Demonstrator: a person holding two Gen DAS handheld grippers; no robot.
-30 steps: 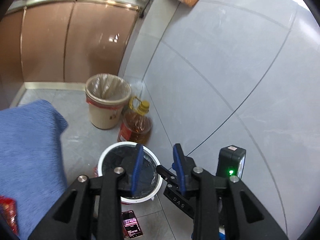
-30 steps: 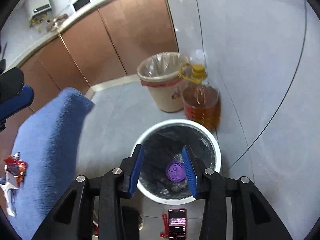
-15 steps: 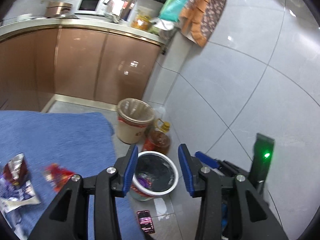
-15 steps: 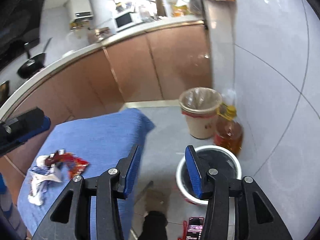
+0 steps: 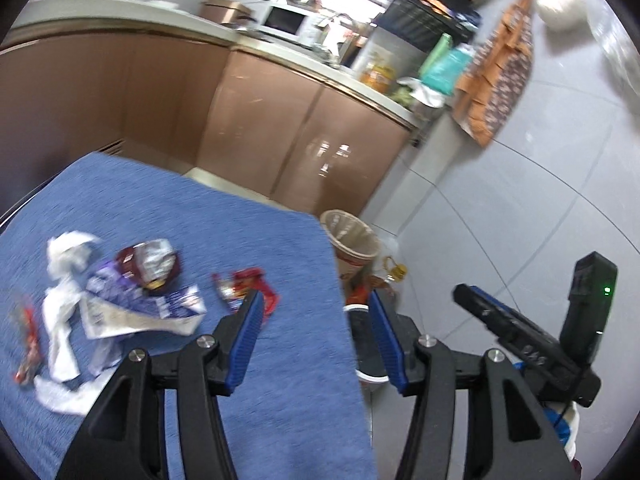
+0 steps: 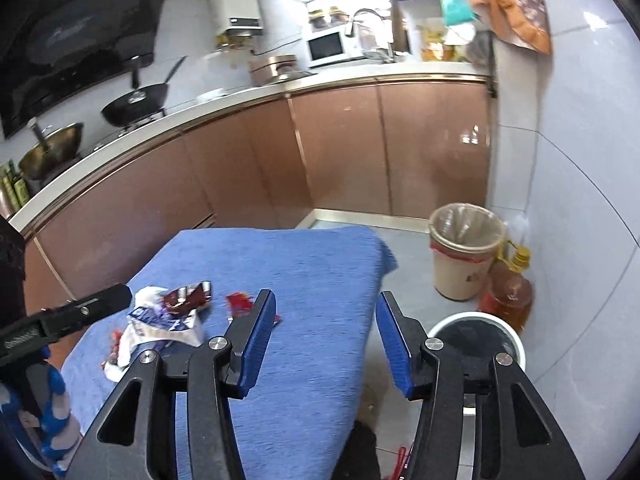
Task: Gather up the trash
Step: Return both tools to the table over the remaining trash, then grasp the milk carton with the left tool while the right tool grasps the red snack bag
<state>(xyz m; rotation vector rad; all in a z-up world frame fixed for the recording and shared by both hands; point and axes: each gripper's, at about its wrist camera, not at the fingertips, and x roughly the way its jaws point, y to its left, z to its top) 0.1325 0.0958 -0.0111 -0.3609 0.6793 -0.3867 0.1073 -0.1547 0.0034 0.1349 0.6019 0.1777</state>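
A pile of crumpled wrappers and white paper (image 5: 116, 300) lies on the blue cloth-covered table (image 5: 280, 380); a small red wrapper (image 5: 246, 284) sits apart to its right. In the right wrist view the same pile (image 6: 168, 316) and red wrapper (image 6: 239, 303) lie at the table's left. My left gripper (image 5: 316, 320) hangs over the table's right edge, jaws opening, nothing between them. My right gripper (image 6: 326, 324) also hovers above the table with jaws opening and empty. The white bin with a black liner (image 6: 484, 336) stands on the floor to the right.
A beige bin with a clear liner (image 6: 464, 256) and an oil bottle (image 6: 510, 292) stand by the tiled wall. Brown kitchen cabinets (image 6: 340, 152) run behind the table. The other gripper (image 5: 520, 340) shows at right in the left wrist view.
Both grippers rose from over the white bin and swung left toward the table; the trash pile came into view. Both pairs of jaws have widened.
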